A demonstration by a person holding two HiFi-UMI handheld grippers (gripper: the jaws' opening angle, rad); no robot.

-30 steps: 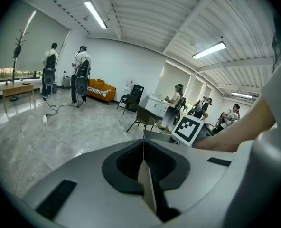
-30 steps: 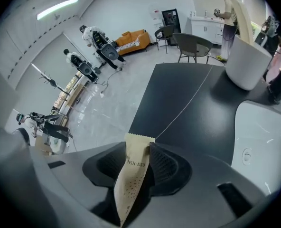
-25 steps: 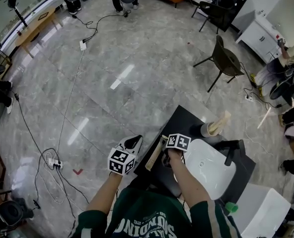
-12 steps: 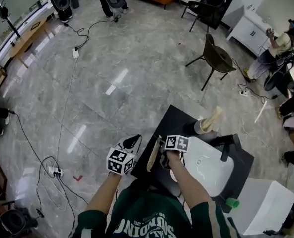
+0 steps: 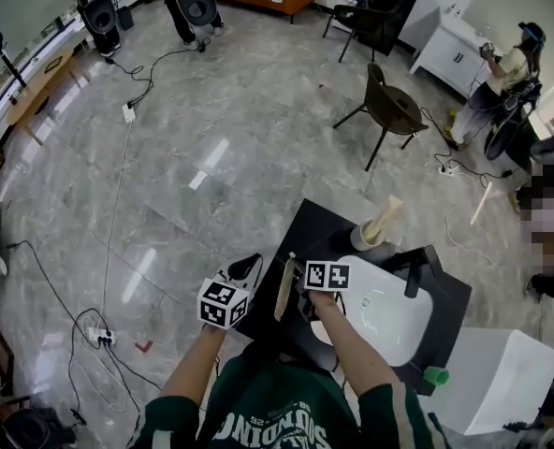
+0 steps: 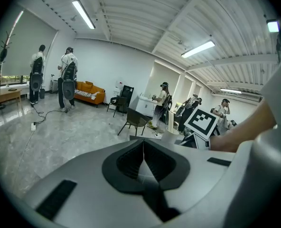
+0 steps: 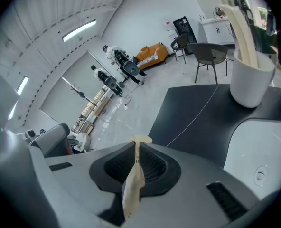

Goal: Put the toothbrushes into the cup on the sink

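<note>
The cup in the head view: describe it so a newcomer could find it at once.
Find the black counter with the white basin set into it. At the counter's far edge, beyond the basin and left of the black faucet, stands the white cup. It alone is a small upright cylinder with a pale toothbrush sticking out.

Cup [image 7: 251,82]: on the counter [image 7: 192,113], ahead and right of the right gripper [image 7: 136,148]
Basin [image 7: 259,146]: right of it, before the cup
Left gripper [image 5: 250,266]: to its left
</note>
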